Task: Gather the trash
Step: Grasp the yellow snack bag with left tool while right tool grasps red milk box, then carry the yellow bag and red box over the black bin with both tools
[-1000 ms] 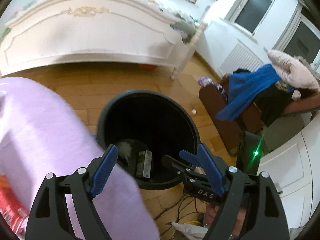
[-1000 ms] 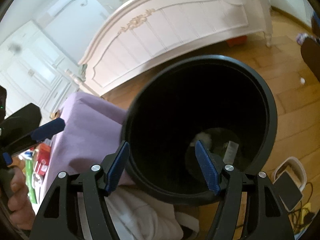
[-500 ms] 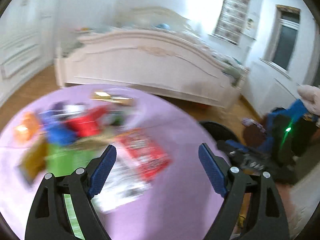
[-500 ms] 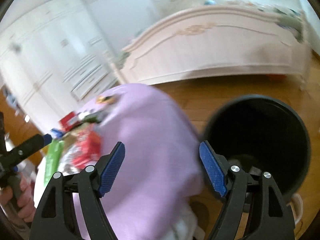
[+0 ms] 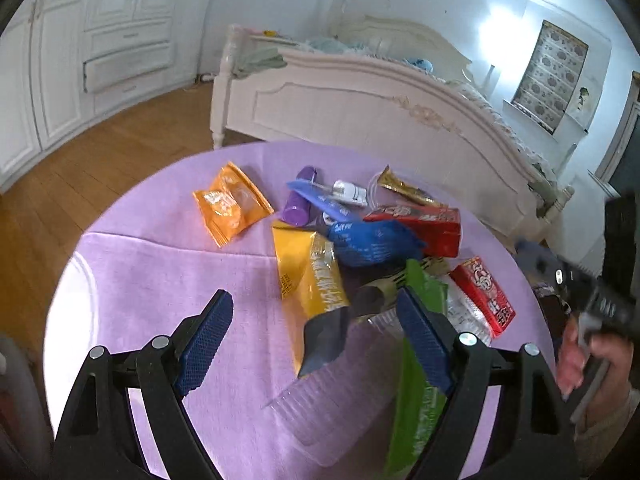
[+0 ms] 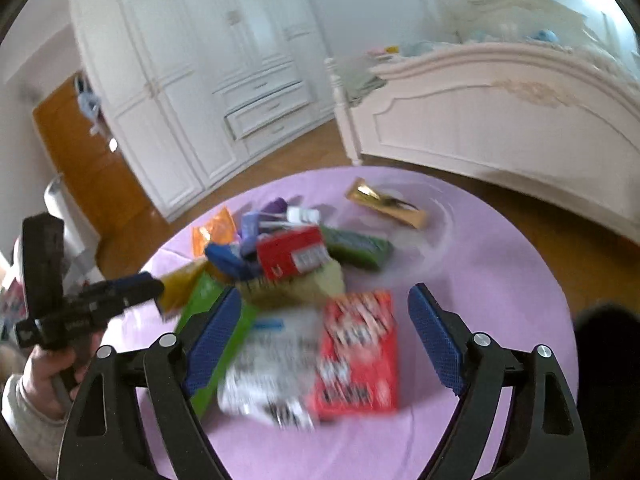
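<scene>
We hold both tools over a round desk (image 5: 160,264) draped in lilac cloth, where the trash lies heaped from the middle toward its far and right edges. The left tool (image 5: 316,340) stands wide and empty, a yellow snack pouch (image 5: 310,280) below its gap and a green wrapper (image 5: 420,400) partly hidden behind its right finger. The right tool (image 6: 324,336) is opening with nothing gripped, above a red packet (image 6: 360,352) and a blurred white wrapper (image 6: 272,368). Farther back on the desk sit an orange packet (image 5: 230,204), a purple tube (image 5: 300,196), a crumpled blue bag (image 5: 372,240), a red carton (image 5: 416,224) and a gold wrapper (image 5: 408,190) near the far edge. A clear plastic tray (image 5: 332,408) lies at the near edge under the left tool. Beyond the desk stand a white bed (image 5: 360,108) and white wardrobes (image 6: 192,92) on a wooden floor (image 5: 80,160). At the right edge of the right wrist view we see a dark, blurred shape.
</scene>
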Demonstrator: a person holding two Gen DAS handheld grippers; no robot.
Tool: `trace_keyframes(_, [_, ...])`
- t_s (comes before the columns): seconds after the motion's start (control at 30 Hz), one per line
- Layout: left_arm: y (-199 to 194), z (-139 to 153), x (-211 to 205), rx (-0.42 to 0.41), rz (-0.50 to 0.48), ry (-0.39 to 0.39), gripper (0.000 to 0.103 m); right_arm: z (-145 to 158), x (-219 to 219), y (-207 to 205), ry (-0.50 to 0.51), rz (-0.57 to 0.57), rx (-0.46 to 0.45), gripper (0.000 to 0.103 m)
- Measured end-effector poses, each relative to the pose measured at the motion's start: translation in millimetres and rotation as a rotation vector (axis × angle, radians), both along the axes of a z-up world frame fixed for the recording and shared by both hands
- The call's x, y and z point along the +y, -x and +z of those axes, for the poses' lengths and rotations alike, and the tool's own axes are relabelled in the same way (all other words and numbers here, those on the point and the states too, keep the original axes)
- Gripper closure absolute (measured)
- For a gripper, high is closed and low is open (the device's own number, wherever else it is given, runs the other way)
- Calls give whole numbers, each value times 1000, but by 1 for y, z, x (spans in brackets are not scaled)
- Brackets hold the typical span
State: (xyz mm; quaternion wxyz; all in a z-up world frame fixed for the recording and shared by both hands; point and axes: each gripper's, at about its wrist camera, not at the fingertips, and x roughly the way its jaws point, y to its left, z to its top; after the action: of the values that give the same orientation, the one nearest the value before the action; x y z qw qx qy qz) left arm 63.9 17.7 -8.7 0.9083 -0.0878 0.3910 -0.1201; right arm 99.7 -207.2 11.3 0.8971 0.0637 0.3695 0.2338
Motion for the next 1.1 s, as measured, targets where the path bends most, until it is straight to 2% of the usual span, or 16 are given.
trace_keyframes(0.1, [-11,-8,2,26,-10,21,30,-2,27,-21,61,46,-6,19])
trace_keyframes(0.17, [-18,-13,6,44,-12,33,47,-9,41,-35,85,73,4,19])
trace_keyframes(0.23, [-16,-18,8,58,-15,41,55,-14,51,-45,114,87,9,19])
trace_keyframes(0.3, [-20,-22,8,72,-27,49,62,-20,58,-53,118,96,26,27])
trace_keyframes(0.33, [-21,-23,8,75,-32,52,67,-23,58,-55,114,103,42,37])
trace_keyframes(0.4, [-20,-24,10,67,-30,54,71,-26,58,-56,99,115,56,46])
trace_keyframes(0.53, [-17,-20,15,43,-3,67,85,-26,52,-47,56,108,44,49])
trace_keyframes(0.63, [-12,-10,19,13,19,82,90,-18,34,-38,-30,77,29,49])
trace_keyframes(0.77, [0,14,17,-52,27,85,91,-3,8,-24,-118,26,-10,49])
trace_keyframes(0.93, [10,45,-1,-122,2,78,91,12,-30,-3,-221,-28,-51,49])
trace_keyframes(1.1, [11,65,-33,-154,-56,96,91,15,-77,17,-296,-115,-76,49])
